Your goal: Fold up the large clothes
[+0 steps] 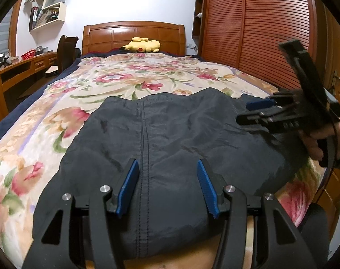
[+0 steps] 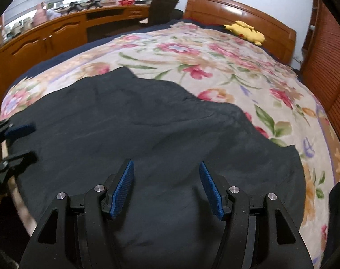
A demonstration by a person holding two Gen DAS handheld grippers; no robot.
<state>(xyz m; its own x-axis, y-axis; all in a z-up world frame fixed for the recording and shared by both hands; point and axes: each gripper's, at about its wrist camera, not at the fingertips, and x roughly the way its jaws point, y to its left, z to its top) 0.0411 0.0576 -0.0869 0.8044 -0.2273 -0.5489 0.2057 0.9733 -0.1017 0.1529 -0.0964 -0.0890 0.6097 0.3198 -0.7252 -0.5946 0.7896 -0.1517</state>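
Left wrist view: the dark garment (image 1: 170, 134) lies spread on the floral bedspread (image 1: 46, 116), seemingly not yet folded small. Left gripper (image 1: 167, 186) and right gripper (image 2: 166, 186) hover above it, jaws released and holding nothing.

bed (image 1: 46, 121), floral blanket | wooden headboard (image 1: 134, 36) | slatted wardrobe (image 1: 255, 27) | white wall (image 1: 129, 0)

Faint stitched lettering near the dark garment (image 1: 170, 134) top edge, seemingly illegible, nothing else readable
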